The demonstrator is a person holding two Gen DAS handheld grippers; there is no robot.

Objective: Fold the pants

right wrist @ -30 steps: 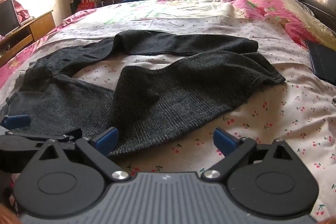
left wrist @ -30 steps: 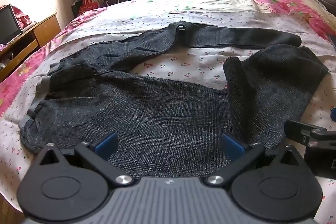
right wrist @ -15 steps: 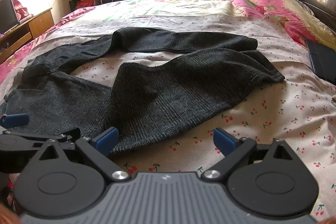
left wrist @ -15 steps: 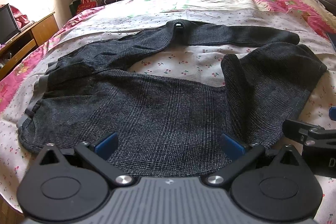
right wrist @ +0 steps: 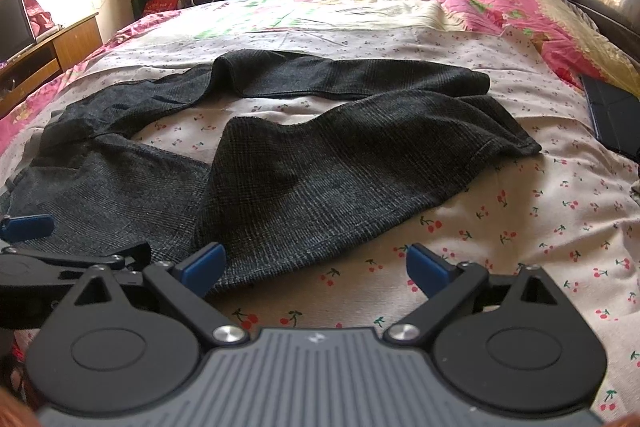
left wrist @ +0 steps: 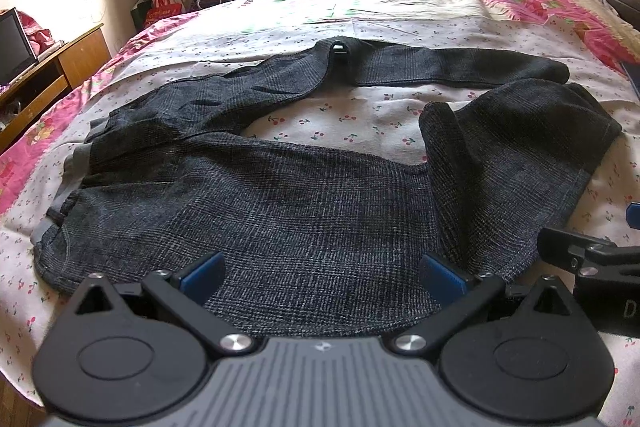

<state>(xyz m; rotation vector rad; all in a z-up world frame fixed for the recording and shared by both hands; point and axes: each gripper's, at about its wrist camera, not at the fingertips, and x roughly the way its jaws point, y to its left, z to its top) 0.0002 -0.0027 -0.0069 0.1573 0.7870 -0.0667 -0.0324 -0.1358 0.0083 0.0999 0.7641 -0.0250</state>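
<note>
Here the dark pants (left wrist: 280, 195) lie spread on the bed (left wrist: 360, 115). The left gripper (left wrist: 322, 273) is wide open above them, holding nothing. The right gripper (right wrist: 316, 265) is wide open too, empty, at the pants' near edge.

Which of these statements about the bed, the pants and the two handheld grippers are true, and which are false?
1. The dark pants lie spread on the cherry-print sheet. True.
2. The left gripper has its fingers clamped on the fabric. False: the fingers stand apart, holding nothing.
3. The right gripper is open. True.
4. The pants are already folded into a neat stack. False: both legs lie bent and loose, with bare sheet between them.
5. A dark flat object lies near the pink quilt. True.
</note>
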